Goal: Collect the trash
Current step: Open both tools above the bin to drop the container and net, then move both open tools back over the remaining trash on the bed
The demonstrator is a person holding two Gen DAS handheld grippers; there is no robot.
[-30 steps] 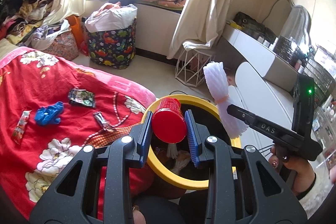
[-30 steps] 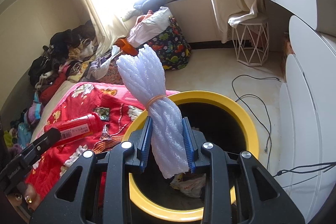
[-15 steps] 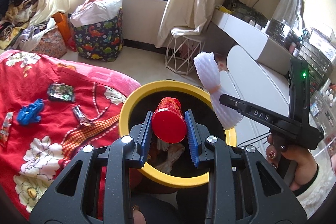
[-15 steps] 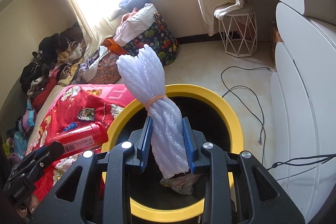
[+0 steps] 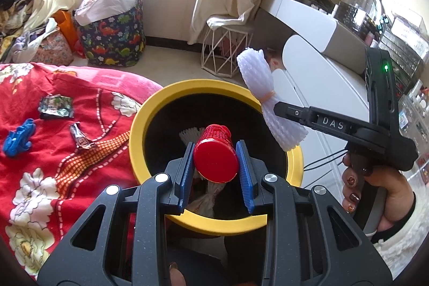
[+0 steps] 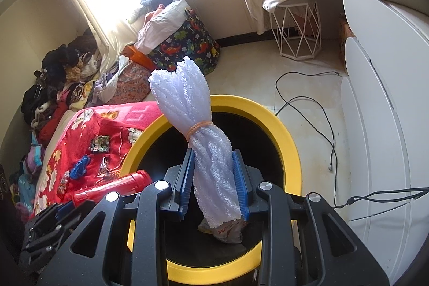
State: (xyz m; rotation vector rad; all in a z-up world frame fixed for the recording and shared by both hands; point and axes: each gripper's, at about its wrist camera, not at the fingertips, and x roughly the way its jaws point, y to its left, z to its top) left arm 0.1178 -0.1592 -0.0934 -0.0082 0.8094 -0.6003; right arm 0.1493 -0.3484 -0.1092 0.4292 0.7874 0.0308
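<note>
bedroom, yellow bin (image 5: 214,221) beside the bed
left hand-held gripper (image 5: 215,165) clamps stiff, slick red bottle (image 5: 215,158); right hand-held gripper (image 6: 213,178) pinches soft, light foam bundle (image 6: 198,130) mid-length, both above bin.

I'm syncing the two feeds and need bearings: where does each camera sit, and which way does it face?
Left wrist: on the left tool, angled down into the yellow bin; it grips a red bottle. The right tool and the hand holding it show at right.
Right wrist: on the right tool, angled down over the bin; it grips a white foam bundle. The left tool's body shows lower left.
Shared: bin, bottle, bundle, red blanket, dinosaur basket.
</note>
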